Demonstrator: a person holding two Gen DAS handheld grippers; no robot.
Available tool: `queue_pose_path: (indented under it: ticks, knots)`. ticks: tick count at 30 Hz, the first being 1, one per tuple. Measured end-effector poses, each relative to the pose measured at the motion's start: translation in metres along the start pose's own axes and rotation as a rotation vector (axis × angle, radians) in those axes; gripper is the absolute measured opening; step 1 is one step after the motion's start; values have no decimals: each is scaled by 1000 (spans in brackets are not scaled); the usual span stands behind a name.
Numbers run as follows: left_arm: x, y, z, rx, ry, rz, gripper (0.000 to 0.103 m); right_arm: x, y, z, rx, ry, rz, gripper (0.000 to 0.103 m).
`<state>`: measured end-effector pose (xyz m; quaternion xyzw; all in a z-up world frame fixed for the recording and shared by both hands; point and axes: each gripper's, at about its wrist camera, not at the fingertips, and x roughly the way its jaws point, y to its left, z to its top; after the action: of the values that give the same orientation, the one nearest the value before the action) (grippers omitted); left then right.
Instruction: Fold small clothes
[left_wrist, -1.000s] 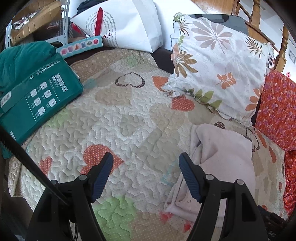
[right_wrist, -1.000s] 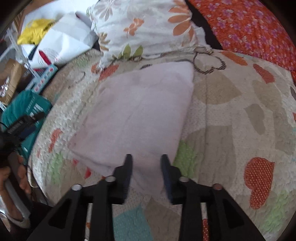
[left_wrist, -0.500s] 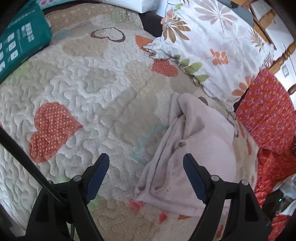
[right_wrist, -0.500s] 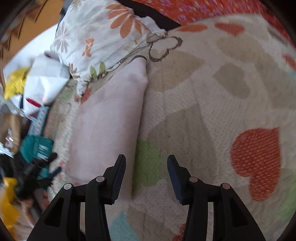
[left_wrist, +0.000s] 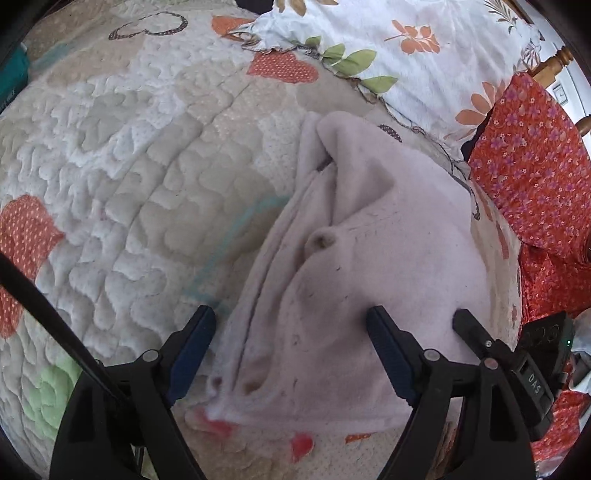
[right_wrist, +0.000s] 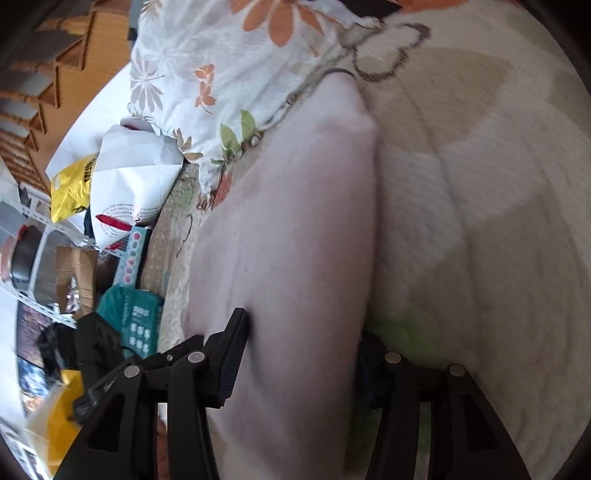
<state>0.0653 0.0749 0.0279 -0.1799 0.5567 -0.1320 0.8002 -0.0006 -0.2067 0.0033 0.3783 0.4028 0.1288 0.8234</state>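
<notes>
So both claws are right down at the near end of the pink cloth, which runs lengthwise away from them toward the flowery pillow. The left claw is wide open, straddling the cloth's layered left edge without pinching it. The right claw has just been opening; the cloth's right edge sits between its jaws, not clamped as far as I can see. All this is on a heart-patterned quilt, with cluttered shelves off beside the bed.
</notes>
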Motion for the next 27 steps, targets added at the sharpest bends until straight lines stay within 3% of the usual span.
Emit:
queue_pose_path:
  ticks: [1, 2, 3, 8, 11, 12, 15, 18, 20, 23, 27]
  knots:
    - [0, 0, -1, -15, 3, -18, 60, 1, 1, 0, -4, -2, -12, 41]
    - [0, -1, -2, -26, 14, -35, 45, 1, 2, 0, 4, 12, -8, 34]
    - [0, -2, -5, -36, 37, -56, 23, -1, -2, 2, 27, 33, 23, 29]
    - [-22, -27, -38, 40, 39, -40, 18, -32, 11, 1, -15, 66, 42, 26]
    - [-22, -31, -58, 53, 97, -51, 24, -59, 22, -12, -127, 93, -42, 28]
    - [-19, -31, -62, 65, 112, -42, 31, -63, 21, -18, -156, 114, -90, 31]
    - [-25, -33, -65, 106, 90, -29, 35, -77, 11, -34, -209, 156, -227, 44]
    - [-46, -35, -68, 130, 22, -34, 46, -110, 6, -37, -200, 79, -239, 48]
    - [-64, -37, -71, 162, -51, -3, 48, -132, 5, -35, -189, -4, -259, 50]
    - [-102, -45, -75, 205, -241, 153, 53, -149, 12, -38, -215, -89, -279, 50]
    - [-158, -48, -88, 212, -530, 249, 89, -140, 45, -49, -325, -94, -288, 47]
